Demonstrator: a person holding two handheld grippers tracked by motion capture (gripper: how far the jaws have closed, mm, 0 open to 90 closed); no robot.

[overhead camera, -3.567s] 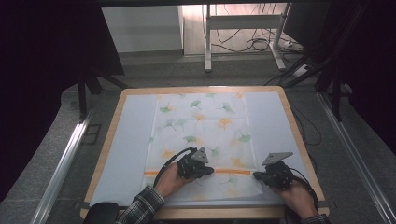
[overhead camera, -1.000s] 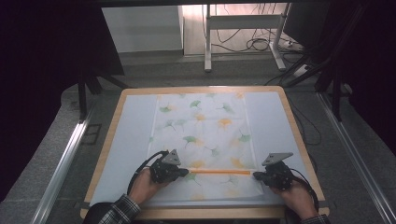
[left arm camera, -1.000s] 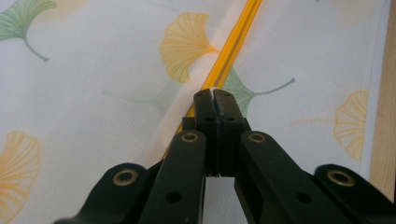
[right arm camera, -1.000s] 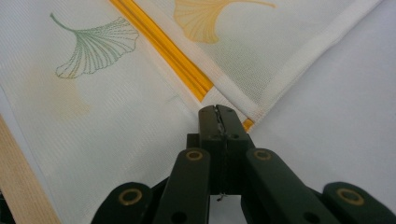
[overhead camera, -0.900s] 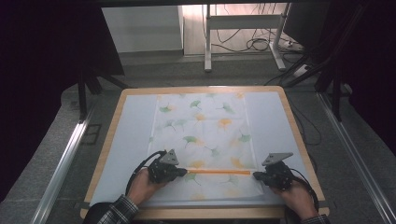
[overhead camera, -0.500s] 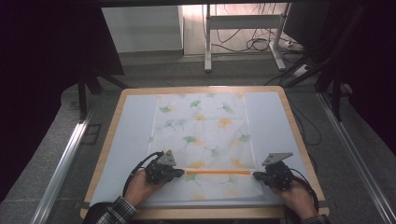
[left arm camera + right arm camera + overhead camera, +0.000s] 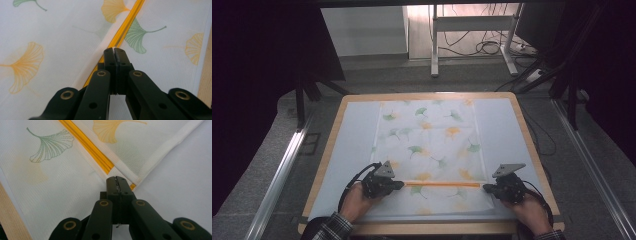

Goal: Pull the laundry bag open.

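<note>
Pale table (image 7: 357,130) (wood-edged), dim room

Both forearms enter from the bottom edge. The left hand (image 7: 353,202) holds the left gripper (image 7: 398,184), jaws pressed together and pointing right. The right hand (image 7: 529,212) holds the right gripper (image 7: 487,188), jaws closed and pointing left.

No text, label, brand, number or sign can be read anywhere. The cloth (image 7: 432,145) carries only printed ginkgo leaves in green and orange and an orange stripe (image 7: 442,184) along its near folded edge, with no lettering. The black jaws in both gripper views bear plain brass rivets and no markings.
</note>
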